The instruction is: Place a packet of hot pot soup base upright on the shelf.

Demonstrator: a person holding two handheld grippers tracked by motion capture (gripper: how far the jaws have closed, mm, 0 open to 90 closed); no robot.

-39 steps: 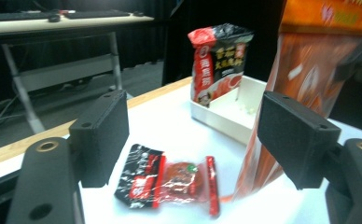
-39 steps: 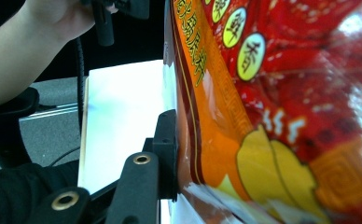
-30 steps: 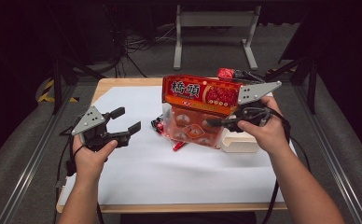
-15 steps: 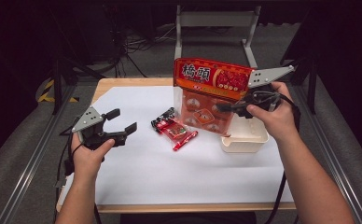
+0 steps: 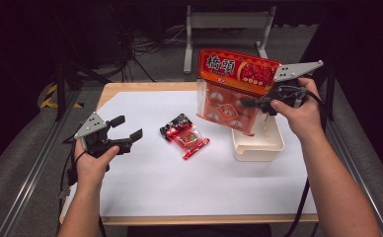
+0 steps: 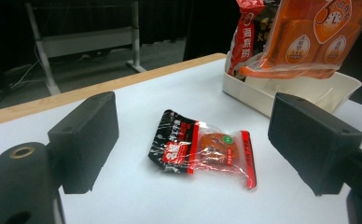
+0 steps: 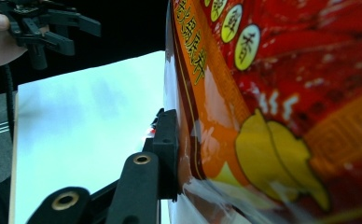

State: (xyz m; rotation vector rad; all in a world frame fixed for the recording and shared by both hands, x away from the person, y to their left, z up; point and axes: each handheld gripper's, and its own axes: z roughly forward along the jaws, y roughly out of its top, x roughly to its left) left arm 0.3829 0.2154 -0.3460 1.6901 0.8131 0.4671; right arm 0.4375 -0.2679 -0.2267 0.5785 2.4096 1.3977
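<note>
My right tool (image 5: 251, 102) is clamped on the side of a big orange-and-red crinkly plastic snack bag (image 5: 231, 91), which hangs in the air above the shallow cream plastic tray (image 5: 258, 146). My right gripper view shows one black pad pressed against the film and yellow Chinese characters down its edge; the high view shows the red header with large white characters "橋頭". My left tool (image 5: 123, 133) has just been opening and stands apart with nothing between its pads. My left gripper view shows the small glossy black-and-red clear-windowed packet (image 6: 201, 151) lying flat on the white-papered table (image 5: 145, 187), near the tray.
</note>
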